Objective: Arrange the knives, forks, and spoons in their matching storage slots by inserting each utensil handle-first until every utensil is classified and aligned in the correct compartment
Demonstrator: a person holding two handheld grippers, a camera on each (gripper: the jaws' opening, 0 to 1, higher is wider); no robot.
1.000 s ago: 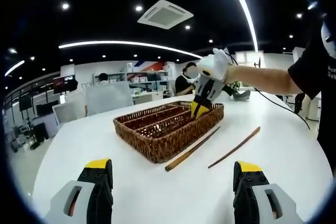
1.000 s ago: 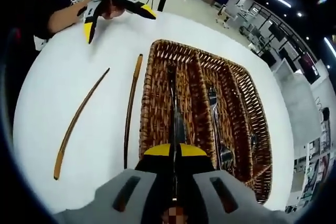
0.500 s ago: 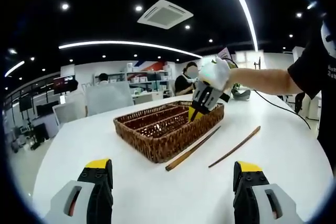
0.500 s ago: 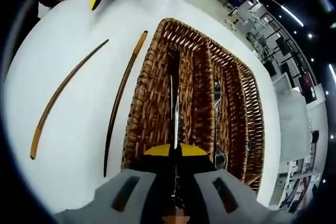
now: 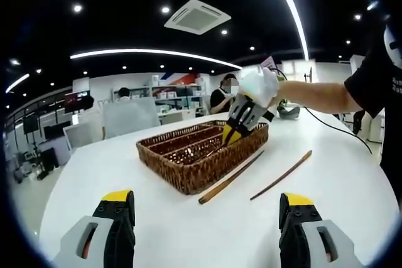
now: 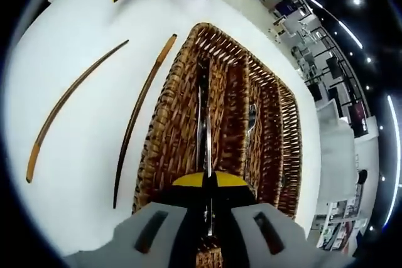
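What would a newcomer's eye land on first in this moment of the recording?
The brown wicker tray with its long slots, in the middle of the white table. The right gripper is over its near end, shut on a knife that runs along the slot nearest the tray's edge. Two thin wooden sticks lie on the table beside the tray, and the left gripper hangs open.

Dark ceiling with a cassette air conditioner (image 5: 198,17), curved light strips (image 5: 151,53), white chairs (image 5: 129,116), back shelving (image 5: 173,97).

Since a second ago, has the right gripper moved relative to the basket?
Yes. In the left gripper view the right gripper has tilted and slid slightly left along the wicker basket, staying low over its far end, jaws shut on a knife.
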